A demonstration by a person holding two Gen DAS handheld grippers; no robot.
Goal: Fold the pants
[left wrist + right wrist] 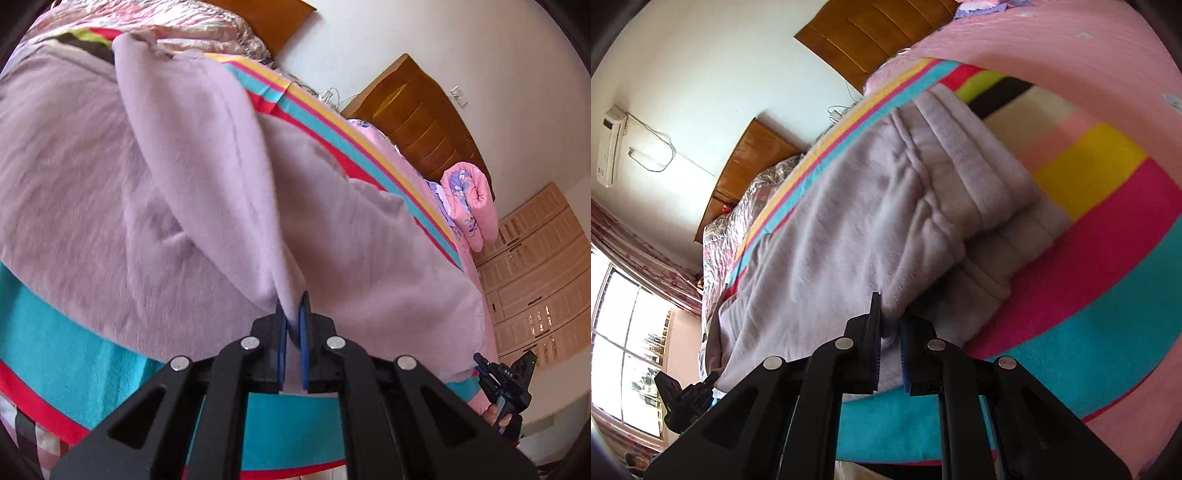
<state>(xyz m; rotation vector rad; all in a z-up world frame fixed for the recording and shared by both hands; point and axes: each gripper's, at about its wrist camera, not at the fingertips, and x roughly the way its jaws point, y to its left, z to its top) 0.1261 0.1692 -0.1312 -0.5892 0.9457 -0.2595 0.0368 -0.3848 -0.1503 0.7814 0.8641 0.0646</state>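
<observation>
Gripping: both pairs of jaws are clamped on the lilac-grey pants (207, 192), which lie spread over a striped blanket (55, 332) on a bed.
Left gripper (293, 314): its blue-padded jaws stand nearly together with a pinched ridge of the fleecy cloth between them; the fabric rises from the pinch in a long fold that runs up and away across the view.
Right gripper (891, 317): its jaws are close together on a bunched edge of the pants (871, 221); the cloth hangs into the narrow gap between the pads.
Pants position: the garment lies directly ahead of both grippers, touching the jaws, with its bulk on the blanket; in the right wrist view ribbed bands lie stacked at the far right end.
Fold state: one layer is lifted over another; the exact outline of the legs is blurred and I cannot tell it.
Other gripper in view: the right gripper (504, 384) appears at the lower right edge of the left wrist view, with fingers (496, 415) of a hand on its handle; the left gripper (687, 398) shows dark at the lower left of the right wrist view.
Blanket: stripes of teal, red, yellow, black and cream (1108, 258).
Surroundings: a wooden headboard (417, 122), a rolled pink floral quilt (469, 199), a pale wardrobe (535, 266), a wall air conditioner (609, 147) and a window (624, 339).
Obstructions: the linkage arms of each gripper hide the near edge of the bed.
</observation>
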